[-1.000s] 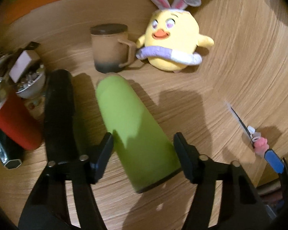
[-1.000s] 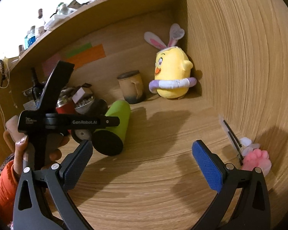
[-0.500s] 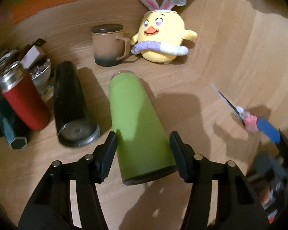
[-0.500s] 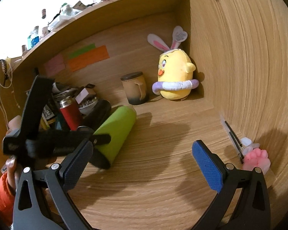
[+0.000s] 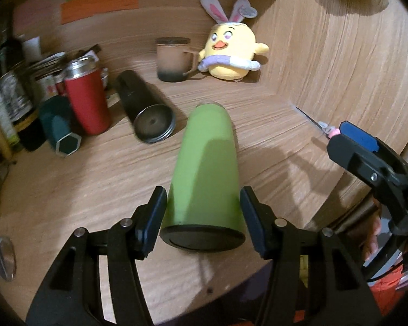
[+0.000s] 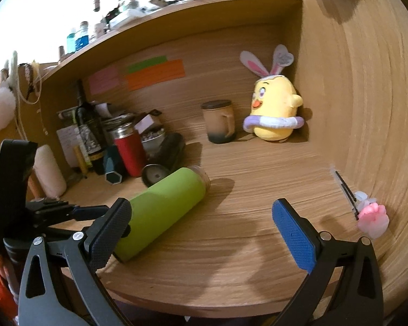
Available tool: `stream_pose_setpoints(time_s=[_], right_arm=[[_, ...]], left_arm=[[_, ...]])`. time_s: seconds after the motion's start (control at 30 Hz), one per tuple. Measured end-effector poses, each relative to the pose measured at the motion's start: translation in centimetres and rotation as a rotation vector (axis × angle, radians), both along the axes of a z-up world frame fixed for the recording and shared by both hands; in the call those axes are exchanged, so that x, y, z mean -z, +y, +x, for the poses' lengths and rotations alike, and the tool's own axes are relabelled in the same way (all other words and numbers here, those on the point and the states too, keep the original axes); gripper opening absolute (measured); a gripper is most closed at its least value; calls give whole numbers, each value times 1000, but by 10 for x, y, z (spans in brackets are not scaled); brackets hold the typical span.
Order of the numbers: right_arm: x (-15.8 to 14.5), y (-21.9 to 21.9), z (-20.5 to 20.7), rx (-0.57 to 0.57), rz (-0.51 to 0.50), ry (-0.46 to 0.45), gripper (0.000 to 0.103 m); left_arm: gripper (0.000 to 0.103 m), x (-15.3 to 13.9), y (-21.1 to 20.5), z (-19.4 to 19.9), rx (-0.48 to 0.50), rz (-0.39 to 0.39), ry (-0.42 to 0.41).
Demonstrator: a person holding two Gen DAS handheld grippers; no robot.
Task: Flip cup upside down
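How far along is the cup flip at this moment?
Early. Done: the left gripper has closed on the green cup near its dark base. In hand: the cup is held tipped, mouth end pointing toward the back of the desk; it is not inverted, and whether it touches the wood is unclear. Left: turn it mouth-down, set it standing and release. The right gripper is open and idle.
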State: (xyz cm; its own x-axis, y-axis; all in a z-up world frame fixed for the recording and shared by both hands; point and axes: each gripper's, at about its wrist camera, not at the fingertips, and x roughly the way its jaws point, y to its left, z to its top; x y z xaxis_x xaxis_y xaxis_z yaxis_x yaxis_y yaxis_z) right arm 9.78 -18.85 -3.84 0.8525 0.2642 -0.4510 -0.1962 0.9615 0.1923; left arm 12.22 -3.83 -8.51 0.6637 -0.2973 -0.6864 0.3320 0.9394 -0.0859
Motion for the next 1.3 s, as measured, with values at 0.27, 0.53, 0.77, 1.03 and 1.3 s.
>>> stream_pose_setpoints(time_s=[0.27,0.53,0.77,1.03,1.3], right_arm=[[-4,25,-15,-38,-16,-8,103],[-8,54,-21,-87,-29,-13,103],[12,112,-4,-163,-46,34,103],[46,157,13,-84,-164,58,103],[64,129,8,-48,-101,92,98]], left_arm=[[55,1,16,-23,-38,-13,-19],[60,-29,69,-50,-117,-129,-119],[66,-28,112,-62,-278,-38,-208],[66,-12,140,-55,-322,-66,-173],[66,-7,129,-51,-292,-70,-167]])
